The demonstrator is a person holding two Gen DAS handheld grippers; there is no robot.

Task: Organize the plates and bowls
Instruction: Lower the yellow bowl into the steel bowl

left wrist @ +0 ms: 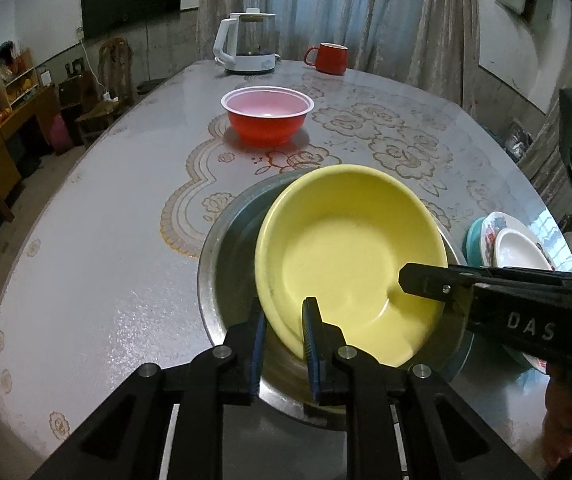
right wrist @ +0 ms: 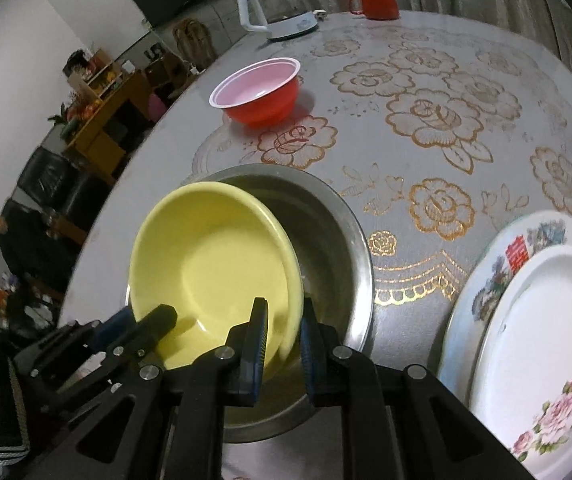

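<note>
Yellow bowl (left wrist: 350, 256) is sitting tilted inside the steel basin (right wrist: 338, 240), its near rim raised and leaning on the basin's wall. Both tongs are straddling that rim: the left tongs (left wrist: 283, 334) have one pad outside and one inside the near-left edge, and the right tongs (right wrist: 283, 332) are doing the same at the near-right edge. Neither pair is looking fully clamped; a little gap is showing at the pads, so I am judging them as parted around the rim. The step in hand seems to be nesting the bowl into the basin. Next, the bowl is needing to settle flat, then the red bowl (left wrist: 267, 114) farther along the table (left wrist: 97, 264) and the plates (right wrist: 534, 328) beside the basin are waiting.
</note>
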